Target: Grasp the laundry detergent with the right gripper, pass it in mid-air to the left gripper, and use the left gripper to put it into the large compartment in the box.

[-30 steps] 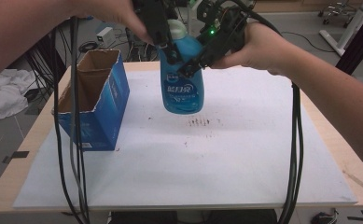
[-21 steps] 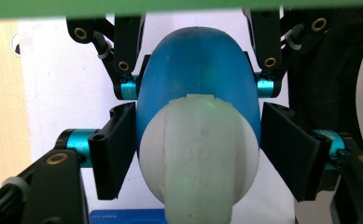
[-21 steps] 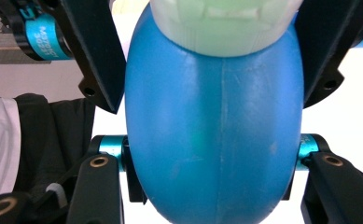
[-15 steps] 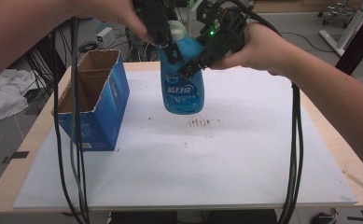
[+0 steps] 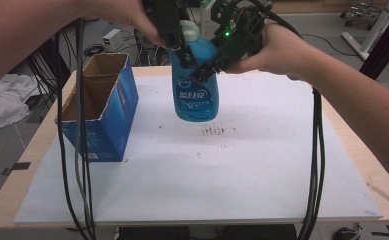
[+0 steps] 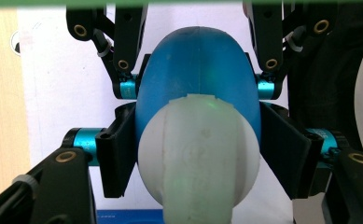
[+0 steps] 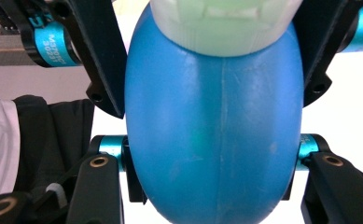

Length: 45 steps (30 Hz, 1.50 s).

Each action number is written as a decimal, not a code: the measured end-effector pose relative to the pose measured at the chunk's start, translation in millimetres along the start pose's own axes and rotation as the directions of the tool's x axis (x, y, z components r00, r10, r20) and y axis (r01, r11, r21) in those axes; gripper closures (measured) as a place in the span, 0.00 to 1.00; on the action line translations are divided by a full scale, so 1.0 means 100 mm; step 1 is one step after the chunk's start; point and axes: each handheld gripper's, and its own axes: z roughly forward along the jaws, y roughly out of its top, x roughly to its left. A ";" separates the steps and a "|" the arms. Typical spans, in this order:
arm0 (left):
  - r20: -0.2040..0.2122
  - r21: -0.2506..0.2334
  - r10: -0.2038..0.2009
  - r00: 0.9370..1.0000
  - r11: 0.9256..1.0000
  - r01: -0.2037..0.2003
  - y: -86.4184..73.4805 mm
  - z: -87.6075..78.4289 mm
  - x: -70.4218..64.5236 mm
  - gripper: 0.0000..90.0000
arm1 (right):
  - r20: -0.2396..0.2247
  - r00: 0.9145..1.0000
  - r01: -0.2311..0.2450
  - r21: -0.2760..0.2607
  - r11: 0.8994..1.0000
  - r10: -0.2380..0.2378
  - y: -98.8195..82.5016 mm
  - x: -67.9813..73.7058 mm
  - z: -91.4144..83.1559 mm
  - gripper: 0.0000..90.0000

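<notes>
Holding the blue bottle (image 5: pixel 195 85) above the counter (image 5: pixel 262 165) beside the open box (image 5: pixel 99 110), your right gripper (image 5: pixel 209 67) clamped its body w/ fingers tight. Your left gripper (image 5: pixel 179 47) had just been closing round the shoulder under the white cap (image 6: pixel 198 154); fingers narrow, about touching. Risk: slick, rounded plastic could've slipped & dropped if either grip sat off-centre.

Place: a robotics lab or test room.
Work surface: pale wooden table (image 5: pixel 42 145) under a stained white sheet (image 5: pixel 232 170).
Wiring: black cable bundles (image 5: pixel 82 150); white power strip (image 5: pixel 111 37) on grey floor.
Background: wheeled chair base (image 5: pixel 362 10), white metal stand leg (image 5: pixel 369 37).
</notes>
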 end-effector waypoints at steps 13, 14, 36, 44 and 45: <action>-0.010 0.001 0.000 1.000 1.000 0.000 -0.02 0.00 0.01 0.41 | -0.003 1.000 -0.011 0.009 1.000 0.011 0.01 0.01 0.01 0.49; -0.010 0.001 0.000 1.000 1.000 0.000 -0.02 0.00 0.01 0.41 | -0.003 1.000 -0.011 0.009 1.000 0.011 0.01 0.01 0.01 0.49; -0.019 -0.020 -0.005 1.000 1.000 0.005 -0.09 -0.02 0.04 0.43 | -0.001 0.999 -0.037 -0.040 0.998 0.037 0.04 -0.05 0.01 0.34; -0.008 -0.027 -0.018 1.000 0.999 0.018 -0.14 -0.06 0.06 0.43 | -0.016 0.996 -0.090 -0.023 0.996 0.090 0.02 -0.07 0.04 0.22; -0.008 -0.029 -0.022 1.000 0.999 0.022 -0.15 -0.07 0.06 0.43 | -0.020 0.995 -0.103 -0.016 0.995 0.103 0.02 -0.08 0.04 0.19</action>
